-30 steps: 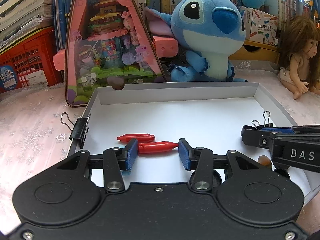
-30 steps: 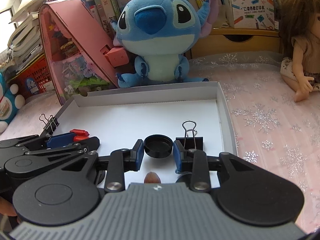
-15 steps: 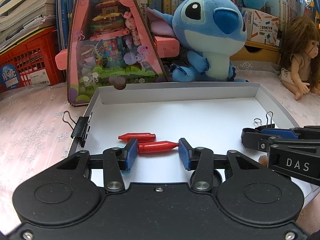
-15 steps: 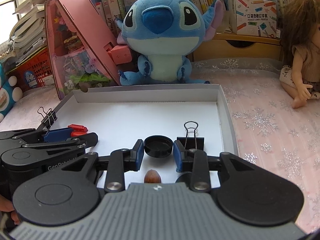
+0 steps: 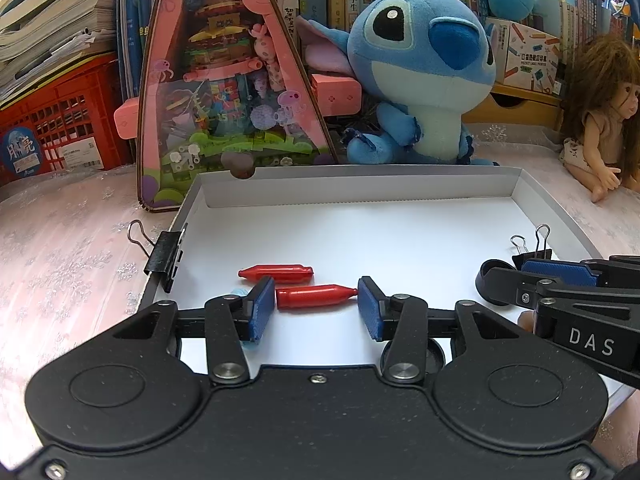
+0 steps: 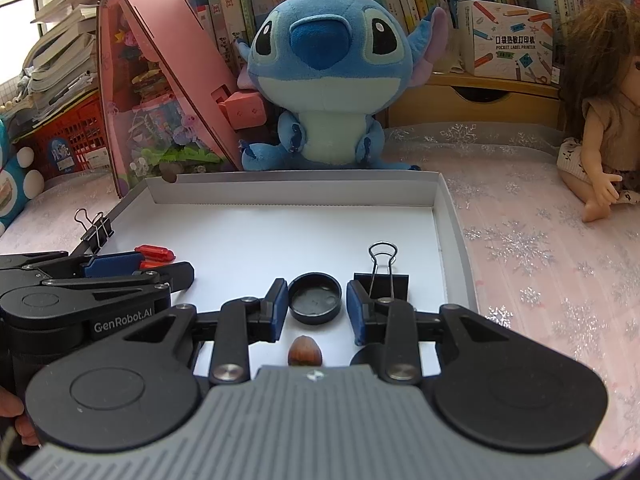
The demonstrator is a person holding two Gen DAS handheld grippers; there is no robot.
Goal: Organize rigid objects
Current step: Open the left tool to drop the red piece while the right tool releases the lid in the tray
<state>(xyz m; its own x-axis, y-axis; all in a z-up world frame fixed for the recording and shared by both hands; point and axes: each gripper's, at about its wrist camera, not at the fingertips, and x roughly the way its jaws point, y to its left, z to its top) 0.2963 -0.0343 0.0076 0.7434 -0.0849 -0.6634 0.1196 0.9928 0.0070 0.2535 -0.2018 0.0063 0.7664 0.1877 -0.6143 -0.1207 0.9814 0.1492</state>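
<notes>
1. We see the left gripper [image 5: 316,308] low over the white tray [image 5: 360,188], jaws partly open and just easing wider.
2. A red cap [image 5: 316,295] lies lengthwise between its blue pads; whether they touch its ends, we cannot tell. A second red cap [image 5: 276,273] rests just behind.
3. The right gripper [image 6: 316,311] stands part open around a black round lid [image 6: 315,298], a thin gap showing on each side.
4. A hazelnut [image 6: 305,354] sits just in front of that lid, nearer the camera.
5. A black binder clip [image 6: 382,282] lies beside the right finger; another clip [image 5: 166,252] grips the tray's left wall.
</notes>
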